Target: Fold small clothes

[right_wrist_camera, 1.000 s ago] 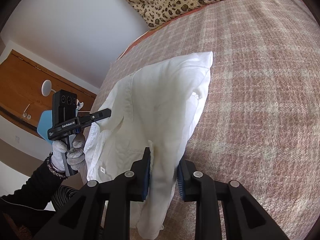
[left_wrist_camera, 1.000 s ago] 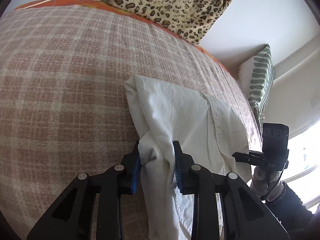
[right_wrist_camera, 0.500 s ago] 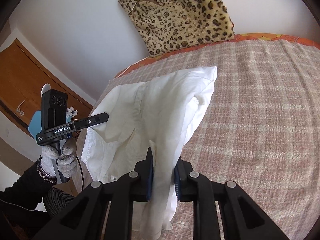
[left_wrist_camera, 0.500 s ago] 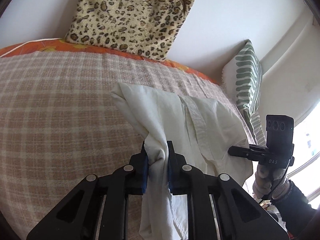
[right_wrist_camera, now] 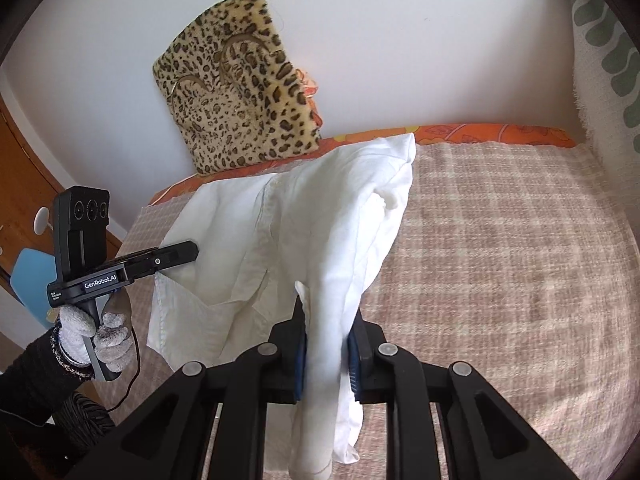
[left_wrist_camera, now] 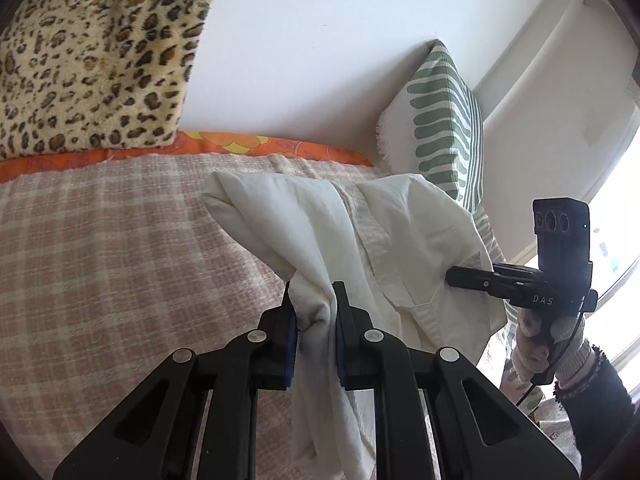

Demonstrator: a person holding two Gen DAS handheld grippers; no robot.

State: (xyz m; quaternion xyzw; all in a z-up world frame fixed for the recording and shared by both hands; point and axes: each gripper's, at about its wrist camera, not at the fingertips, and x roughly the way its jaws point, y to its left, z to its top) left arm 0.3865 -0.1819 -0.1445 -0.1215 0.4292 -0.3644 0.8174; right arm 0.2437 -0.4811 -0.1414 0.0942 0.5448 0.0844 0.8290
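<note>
Plaid-covered bed (left_wrist_camera: 100, 248), white wall (left_wrist_camera: 312, 40)

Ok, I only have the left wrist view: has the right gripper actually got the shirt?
Observer: Yes. The right gripper is shut on a bunched fold of the shirt, and cloth hangs down below its jaws.
Operator: And what lies past the bed on the left gripper's side?
Observer: A wooden door, with something blue low down in front of it.
</note>
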